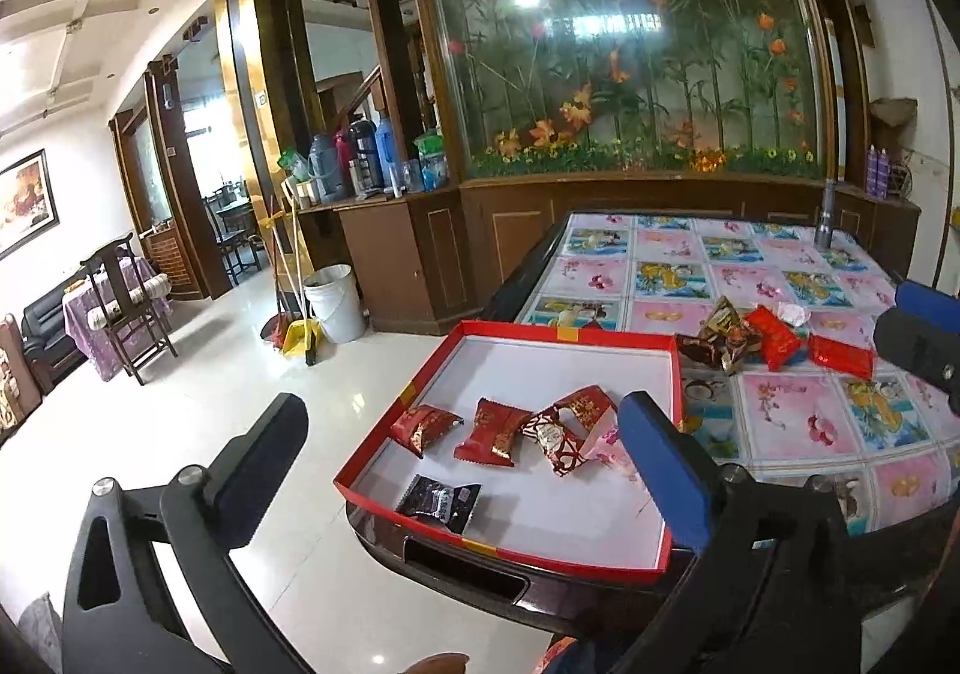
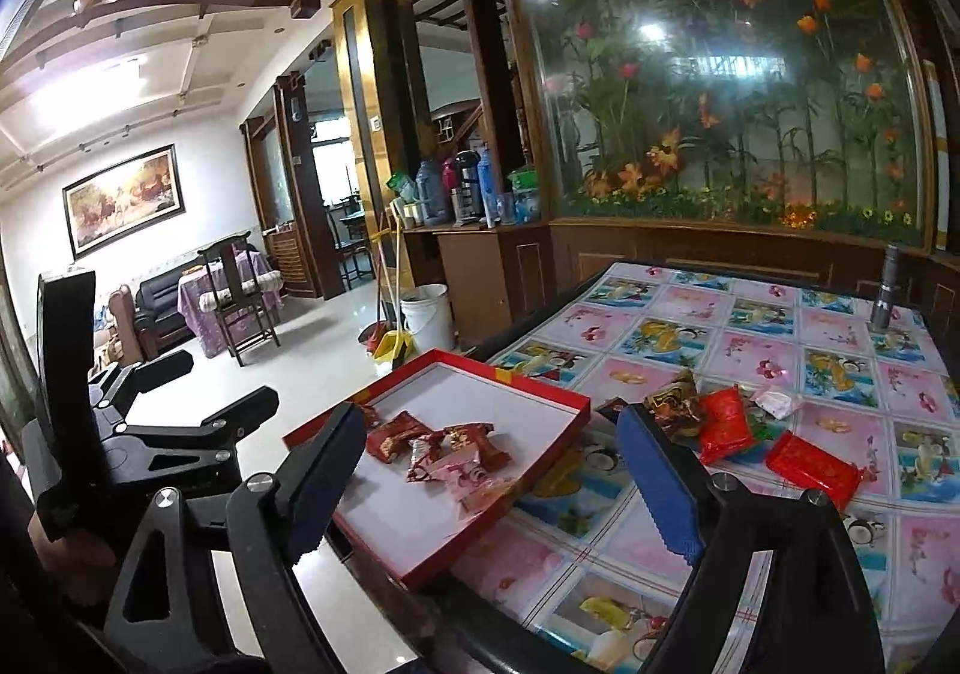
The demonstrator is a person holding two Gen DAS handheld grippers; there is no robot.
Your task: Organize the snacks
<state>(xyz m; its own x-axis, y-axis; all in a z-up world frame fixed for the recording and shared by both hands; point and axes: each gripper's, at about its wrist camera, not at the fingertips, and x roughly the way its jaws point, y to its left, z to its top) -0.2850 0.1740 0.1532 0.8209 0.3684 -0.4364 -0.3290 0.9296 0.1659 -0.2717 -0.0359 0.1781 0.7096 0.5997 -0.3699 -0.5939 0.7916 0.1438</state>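
A red tray (image 1: 558,335) with a white floor sits on the table's near left corner. Inside it lie two red packets (image 1: 495,431), a red-and-white one (image 1: 555,437), a pink one (image 1: 603,443) and a black one (image 1: 441,503). More loose snacks (image 1: 774,341) lie in a small heap on the flowered tablecloth to its right, also seen as red packets (image 2: 723,422). My left gripper (image 1: 465,404) hangs open above the tray's near side, holding nothing. My right gripper (image 2: 492,416) is open too, over the tray's right rim (image 2: 540,383), and empty.
A metal cylinder (image 2: 888,290) stands at the table's far right. Beyond the table's left edge is tiled floor with a white bucket (image 1: 336,302), brooms and a wooden chair (image 1: 120,302). A cabinet with flasks (image 1: 360,158) lines the back wall.
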